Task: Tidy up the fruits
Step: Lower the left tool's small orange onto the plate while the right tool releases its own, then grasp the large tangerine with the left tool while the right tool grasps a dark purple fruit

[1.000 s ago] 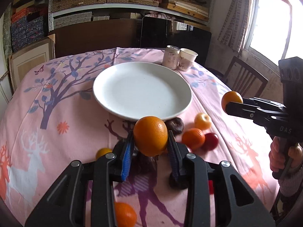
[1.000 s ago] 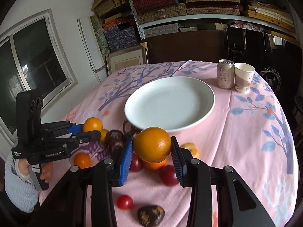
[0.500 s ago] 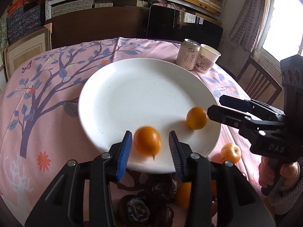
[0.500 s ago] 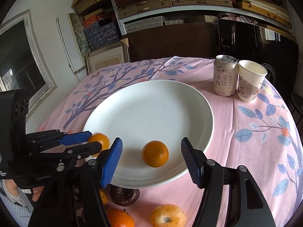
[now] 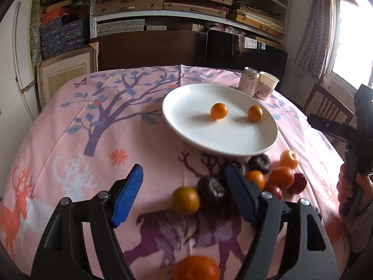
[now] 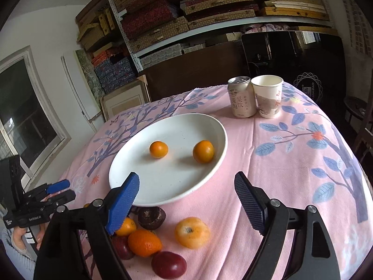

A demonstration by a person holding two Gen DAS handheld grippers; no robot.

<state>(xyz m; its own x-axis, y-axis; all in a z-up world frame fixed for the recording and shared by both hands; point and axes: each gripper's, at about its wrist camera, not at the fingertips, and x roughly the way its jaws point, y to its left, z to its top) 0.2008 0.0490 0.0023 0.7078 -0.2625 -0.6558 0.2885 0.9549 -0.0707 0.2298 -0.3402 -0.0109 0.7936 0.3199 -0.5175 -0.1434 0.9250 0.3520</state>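
Writing: the can (image 6: 241, 98) is showing Chinese characters too small to read; "DAS" is showing on the right gripper's body at the right edge of the left wrist view.
Left gripper (image 5: 184, 194): standing wide open, holding nothing, low in its frame.
Right gripper (image 6: 186, 201): standing wide open, empty, in the lower half of its frame.
Plate (image 6: 200, 182): two oranges (image 6: 158, 149) (image 6: 203, 151) are sitting on it, apart.
Loose fruit: a cluster of oranges, dark fruits and red ones is lying just below the plate; exact count unclear.
Cups: one paper cup (image 6: 268, 96) is touching the can, upper right.
Surface: a pink tablecloth (image 6: 291, 158) with trees and deer is covering the table.
Room: shelves (image 6: 209, 11) of stacked boxes are filling the top.
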